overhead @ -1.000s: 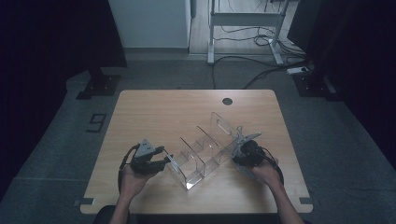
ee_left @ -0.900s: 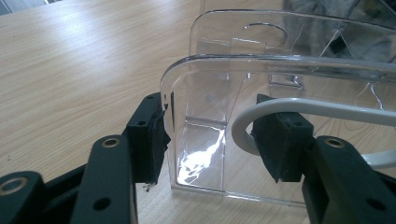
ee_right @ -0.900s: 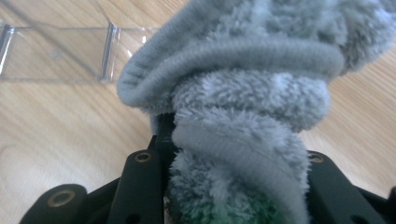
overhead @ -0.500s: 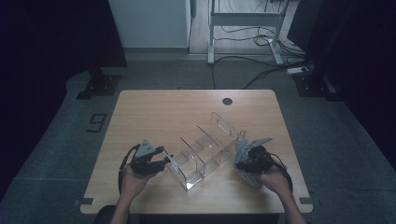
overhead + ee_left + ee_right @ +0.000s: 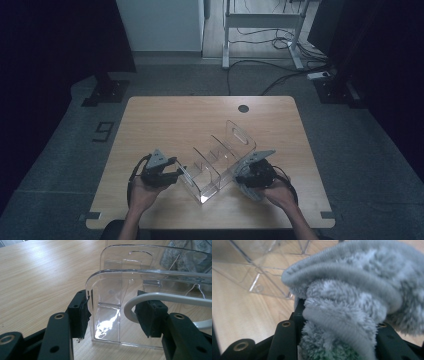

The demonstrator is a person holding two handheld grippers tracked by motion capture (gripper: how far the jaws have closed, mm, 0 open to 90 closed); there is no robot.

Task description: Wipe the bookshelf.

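A clear acrylic organizer [image 5: 215,160] with several compartments lies diagonally on the wooden table [image 5: 165,120]. My left gripper [image 5: 176,172] is at its near-left end. In the left gripper view the gripper [image 5: 116,315] straddles the organizer's [image 5: 120,285] end compartment, with its left pad [image 5: 81,315] pressed on the wall's edge. A pale cable [image 5: 140,298] curves past the other pad. My right gripper [image 5: 241,176] sits against the organizer's right side. It [image 5: 337,322] is shut on a fluffy grey cloth [image 5: 352,290], which hides its pads.
A round black cable hole [image 5: 243,108] sits near the table's far edge. Behind the table on the floor stand a metal desk frame [image 5: 260,30] and loose cables [image 5: 280,75]. Bare tabletop lies at the far and left parts.
My right gripper with the cloth has shifted a little along the organizer's right side, ending slightly left and nearer in the high view. The left gripper and organizer have stayed put.
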